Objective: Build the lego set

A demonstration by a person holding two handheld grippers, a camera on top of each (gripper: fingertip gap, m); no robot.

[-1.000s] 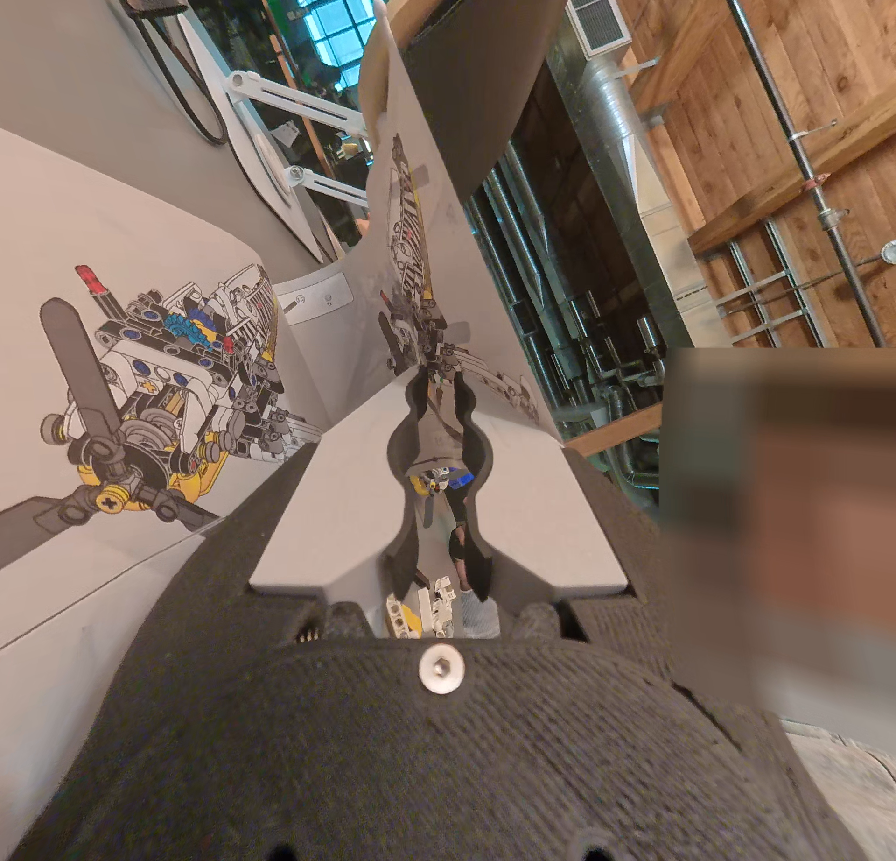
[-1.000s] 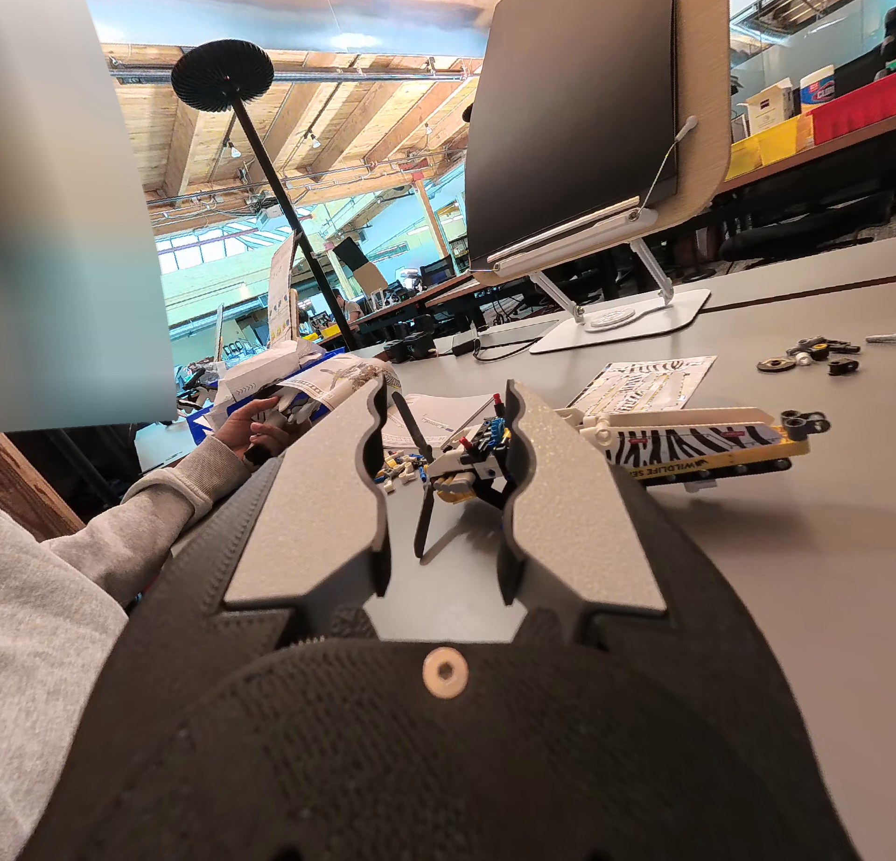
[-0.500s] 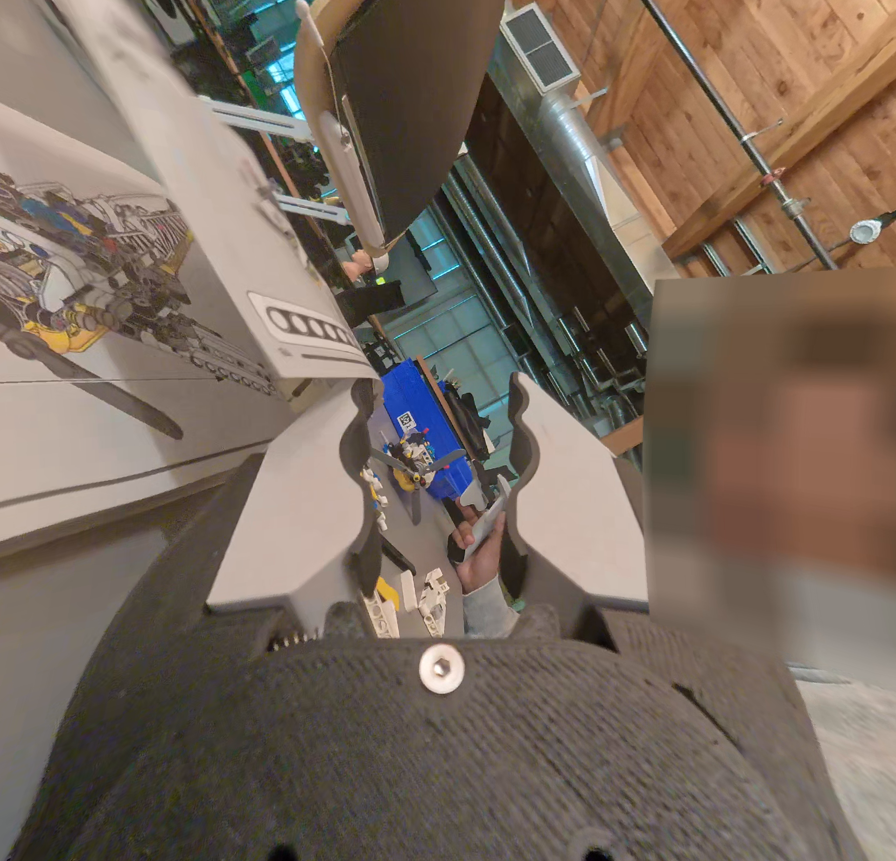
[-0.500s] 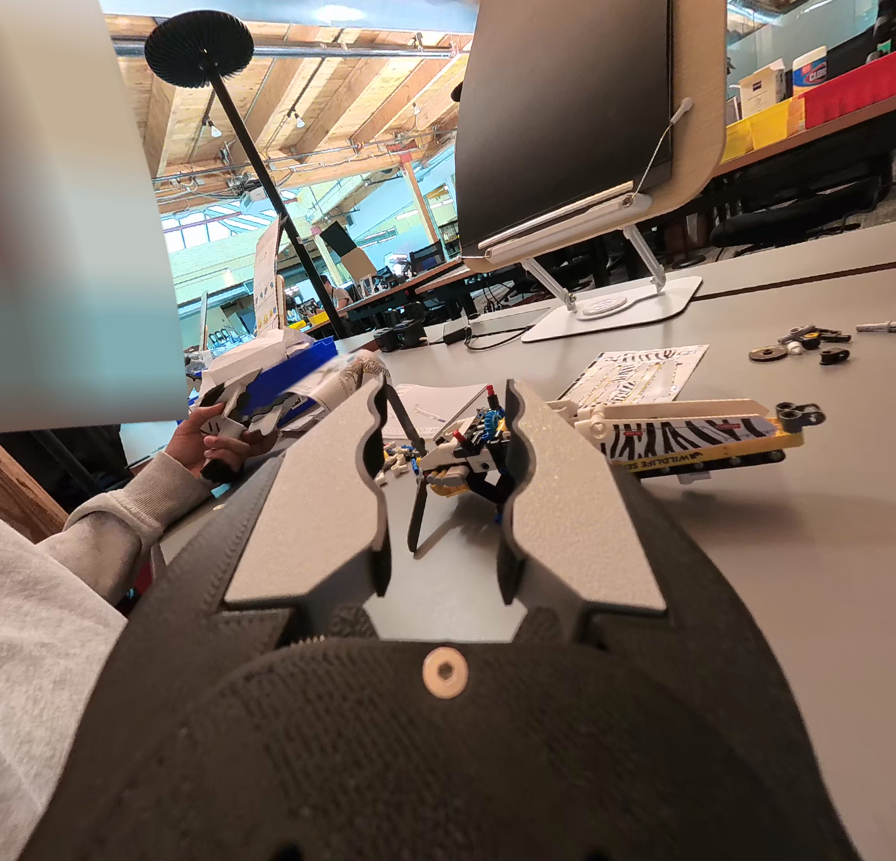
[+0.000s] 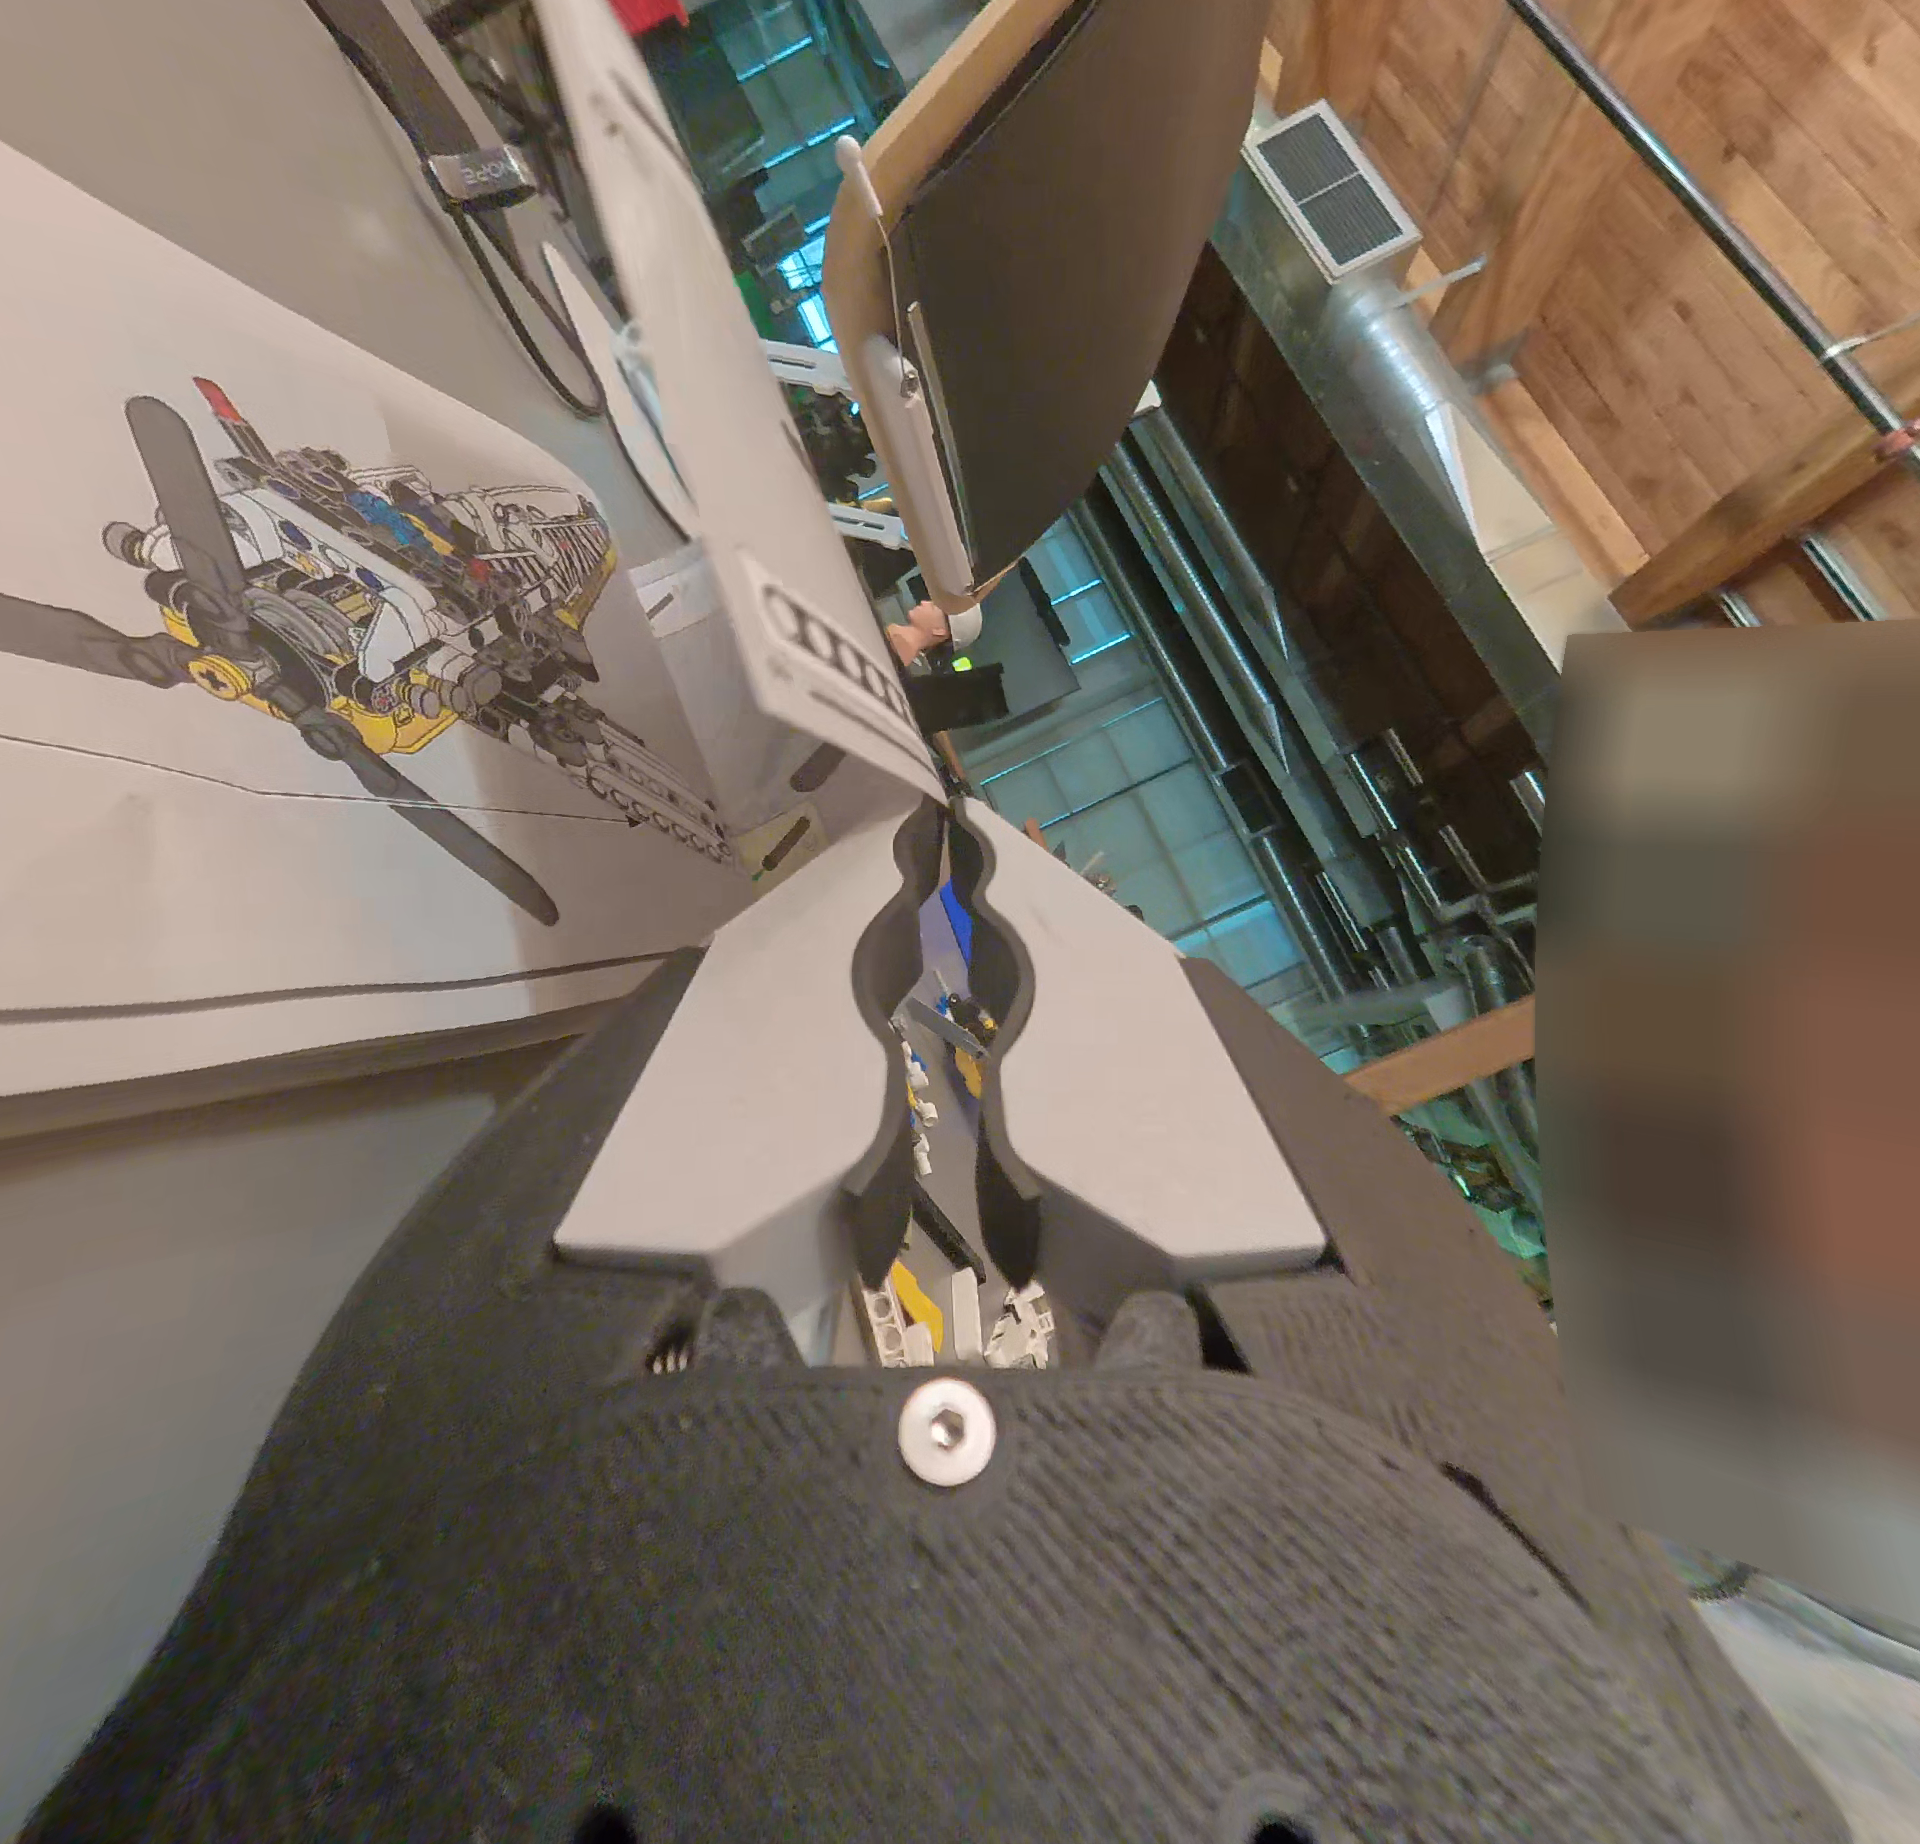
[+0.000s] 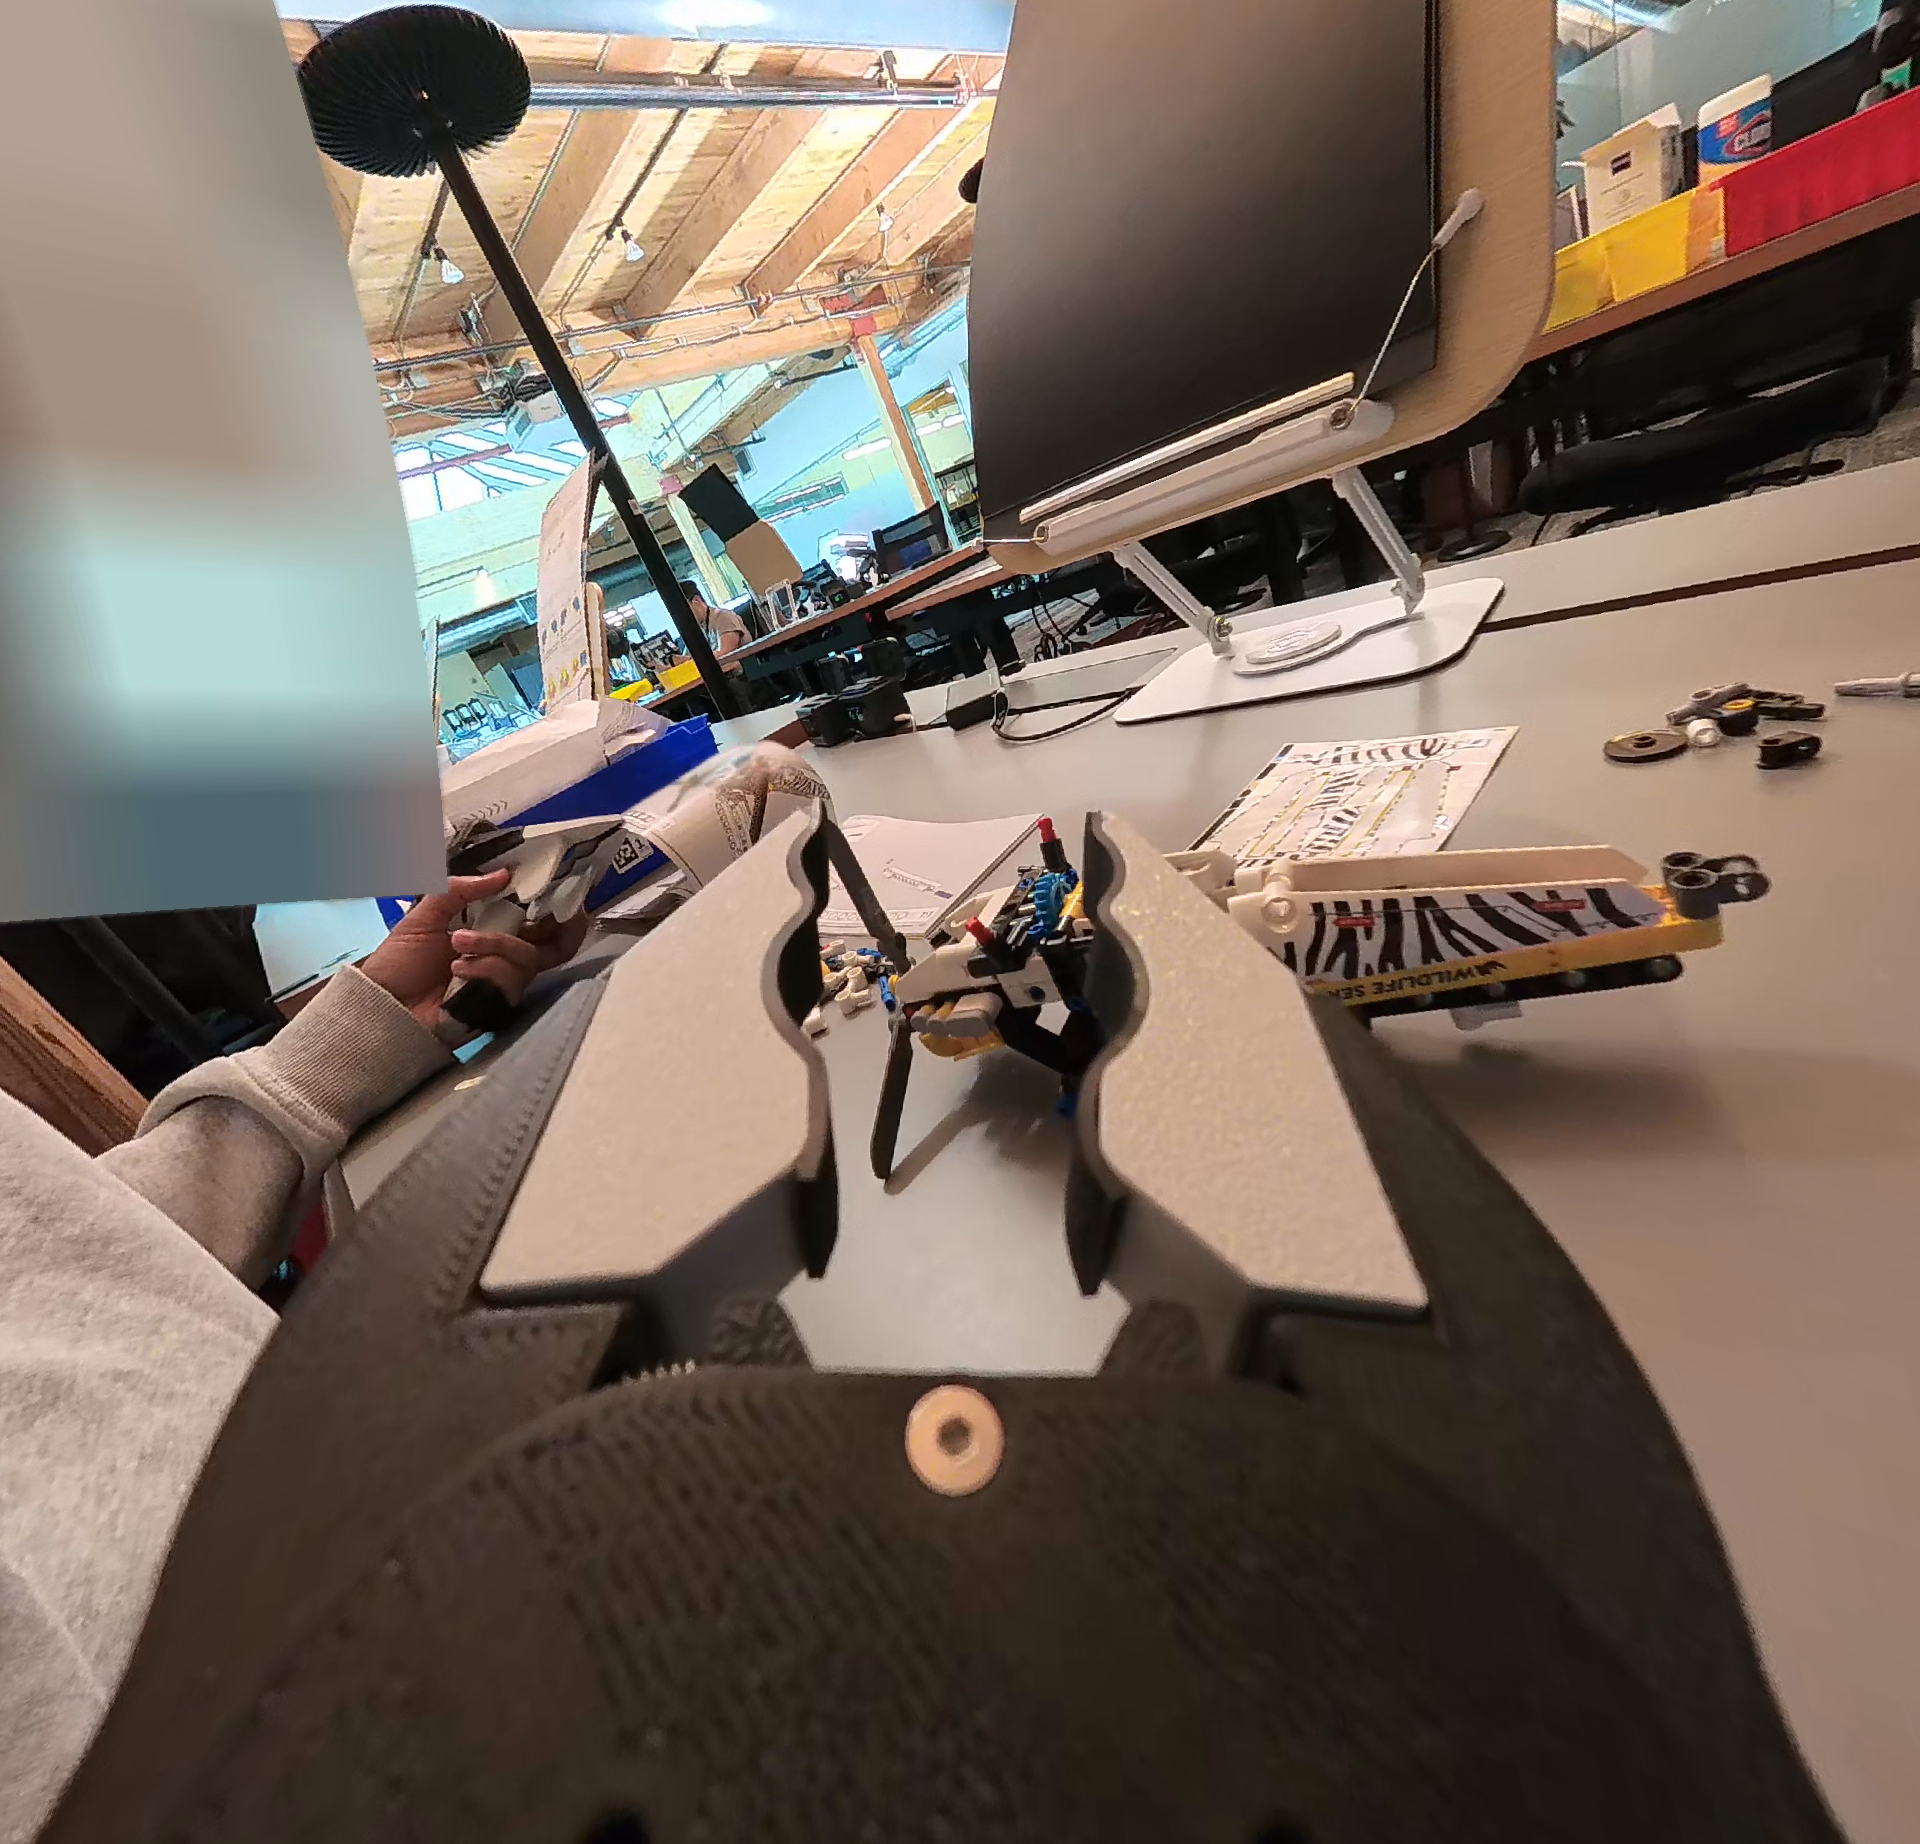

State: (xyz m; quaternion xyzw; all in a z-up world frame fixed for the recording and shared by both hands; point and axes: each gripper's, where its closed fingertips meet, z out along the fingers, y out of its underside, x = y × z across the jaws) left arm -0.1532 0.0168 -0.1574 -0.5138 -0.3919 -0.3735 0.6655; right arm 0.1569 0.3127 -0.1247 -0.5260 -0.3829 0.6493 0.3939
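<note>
So over on the far left, the left gripper (image 5: 948, 818) is seen with its jaws pinched nearly together at the tips, and a corner of a page from the instruction booklet (image 5: 260, 672) looks to be nipped there. It can't be fully confirmed that the page is actually clamped rather than just lying against the tips, but that's how it reads. In the right wrist view that same gripper (image 6: 520, 869) shows up far left, held in a hand (image 6: 436, 947) next to a blue bin (image 6: 623, 766), well apart from the build.

Moving right: the right gripper (image 6: 951, 859) is held with its jaws wide apart and nothing in them. The lego plane (image 6: 997, 963) is found dead ahead of it on the grey table (image 6: 1558, 1223), nose and black propeller (image 6: 894, 1046) sitting between the fingertips as framed, but farther off, so no contact can be claimed.

The bit that matters: the plane's long axis runs left to right across the gripper's line, nose at the near left, zebra-striped tail boom (image 6: 1455, 937) stretching off to the right. So the fuselage would be met side-on, and the right gripper is clearly the nearer one for any grab. A squeeze across the nose section is probably what's called for, with the propeller blade likely to get caught if care isn't taken.

Farther right, a sticker sheet (image 6: 1371, 786) and a few loose dark parts (image 6: 1714, 729) are left lying.
</note>
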